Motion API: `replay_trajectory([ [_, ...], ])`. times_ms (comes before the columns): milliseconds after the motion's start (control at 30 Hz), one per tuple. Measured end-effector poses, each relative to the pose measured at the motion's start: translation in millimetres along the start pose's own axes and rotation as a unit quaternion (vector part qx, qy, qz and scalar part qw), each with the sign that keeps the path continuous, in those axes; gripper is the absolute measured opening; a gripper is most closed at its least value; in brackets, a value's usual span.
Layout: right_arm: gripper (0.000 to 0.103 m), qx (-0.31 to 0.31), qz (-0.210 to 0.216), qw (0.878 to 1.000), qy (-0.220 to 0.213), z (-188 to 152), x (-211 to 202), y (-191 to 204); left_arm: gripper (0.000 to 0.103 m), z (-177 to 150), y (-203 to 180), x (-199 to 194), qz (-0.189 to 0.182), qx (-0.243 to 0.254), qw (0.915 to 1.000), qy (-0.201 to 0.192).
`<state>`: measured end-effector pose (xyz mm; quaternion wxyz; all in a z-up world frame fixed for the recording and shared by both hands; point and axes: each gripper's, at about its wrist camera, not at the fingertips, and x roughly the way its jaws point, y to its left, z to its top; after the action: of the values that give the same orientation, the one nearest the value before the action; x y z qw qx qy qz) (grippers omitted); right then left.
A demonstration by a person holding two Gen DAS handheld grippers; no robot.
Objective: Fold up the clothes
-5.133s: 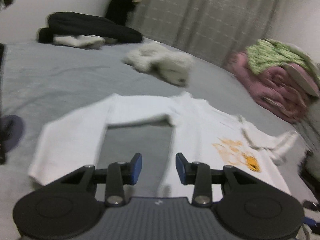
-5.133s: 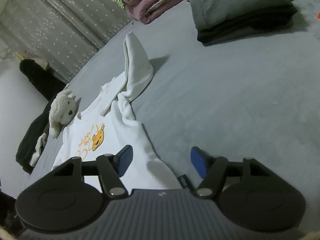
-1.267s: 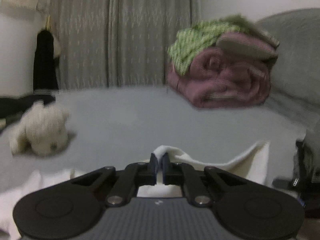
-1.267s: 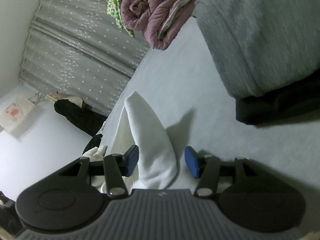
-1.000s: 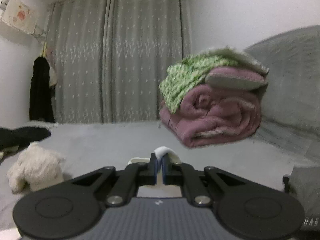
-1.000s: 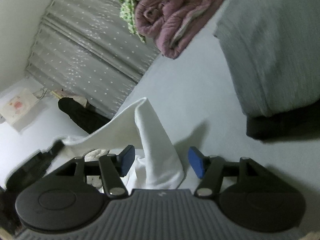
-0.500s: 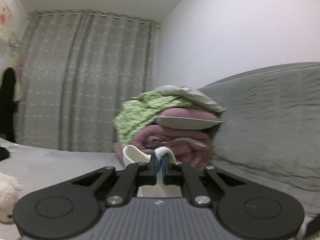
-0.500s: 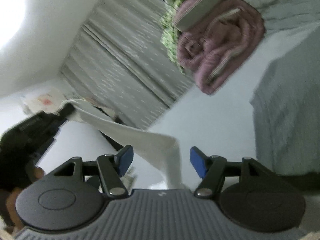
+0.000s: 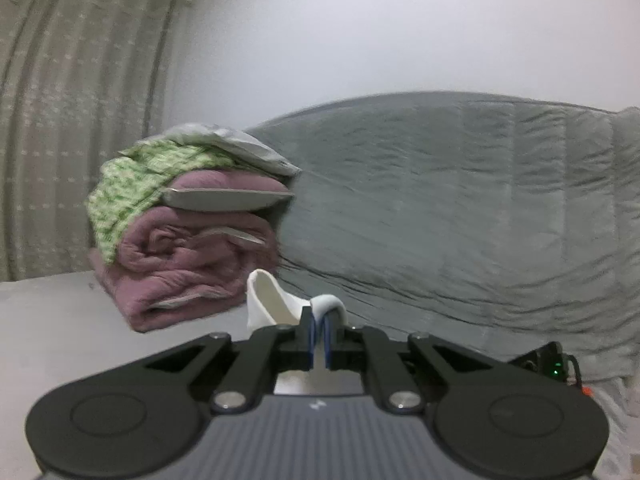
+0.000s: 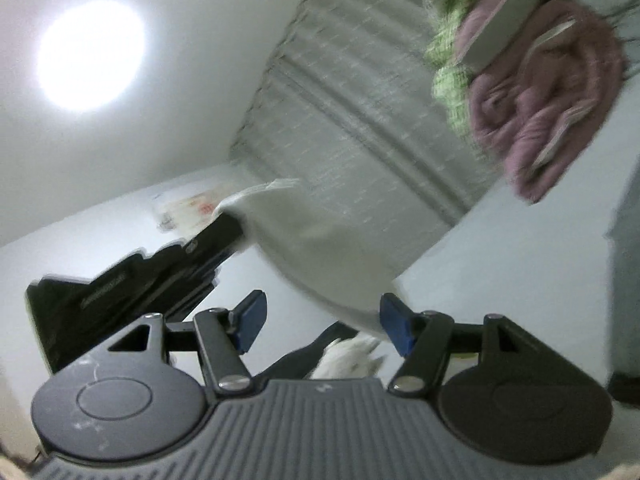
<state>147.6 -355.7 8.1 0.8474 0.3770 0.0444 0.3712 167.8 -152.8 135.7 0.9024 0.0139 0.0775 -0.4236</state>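
My left gripper is shut on a fold of the white shirt, whose cloth pokes up above the blue pads. In the right wrist view the same gripper shows as a black body holding the white shirt aloft by one end. The cloth hangs down from there and passes between the tips of my right gripper. That gripper stands open, its blue pads wide apart and not pressing the cloth. The rest of the shirt is hidden below both views.
A stack of rolled pink and green bedding sits on the bed against the grey headboard cover. Curtains hang behind. A white plush toy peeks out below the right gripper. A ceiling lamp glares overhead.
The left gripper has lifted the pinched shirt and swung toward the headboard. The right gripper has tilted upward, from the bed to ceiling and curtains, with the hanging cloth still between its open jaws.
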Motion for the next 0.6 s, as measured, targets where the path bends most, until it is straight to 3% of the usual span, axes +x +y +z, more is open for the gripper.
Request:
replay_trajectory([
  [167,0.069,-0.035,0.026,0.999,0.003,9,-5,8,0.004,-3,-4,-2,-0.031,0.009,0.9995,0.005],
  [467,0.073,0.010,0.016,0.996,-0.084,33,-42,-22,0.004,0,8,-11,-0.099,-0.034,0.9944,0.018],
  [600,0.075,0.016,0.037,0.996,-0.074,28,-41,-28,0.004,4,11,-17,-0.129,-0.043,0.9901,0.032],
])
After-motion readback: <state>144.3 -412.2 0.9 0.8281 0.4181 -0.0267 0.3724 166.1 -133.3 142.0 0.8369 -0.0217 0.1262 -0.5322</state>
